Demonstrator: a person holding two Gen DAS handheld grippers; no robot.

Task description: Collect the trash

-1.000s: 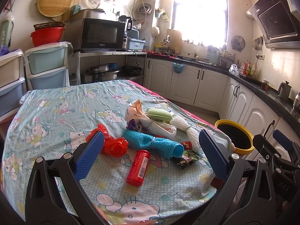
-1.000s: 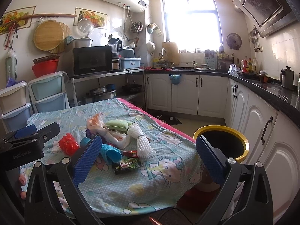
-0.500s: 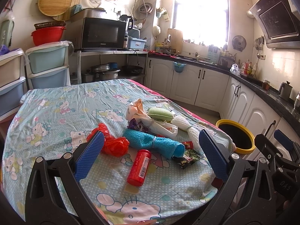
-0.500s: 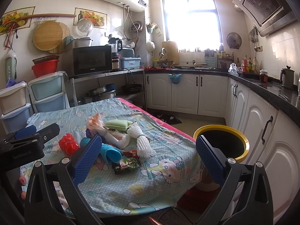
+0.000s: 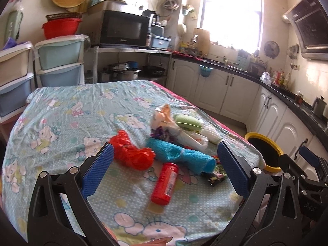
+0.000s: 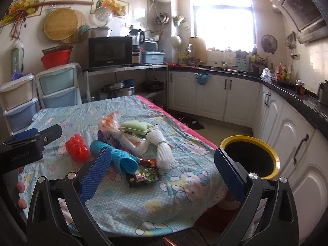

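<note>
Both hand-held grippers, left (image 5: 164,166) and right (image 6: 160,166), hang wide open and empty. Nothing looks collected: our red bottle (image 5: 164,183), snack wrapper (image 6: 143,177) and bags sit mid-frame on the tabletop (image 5: 61,110); the yellow-rimmed bin (image 6: 251,156) waits right.

left gripper (image 6: 30,143): side reads "GenRobot.AI" | right gripper (image 5: 307,188): body reads "DAS" | microwave (image 6: 110,51): brand mark too small to read | red bottle (image 5: 165,183): label unreadable
</note>
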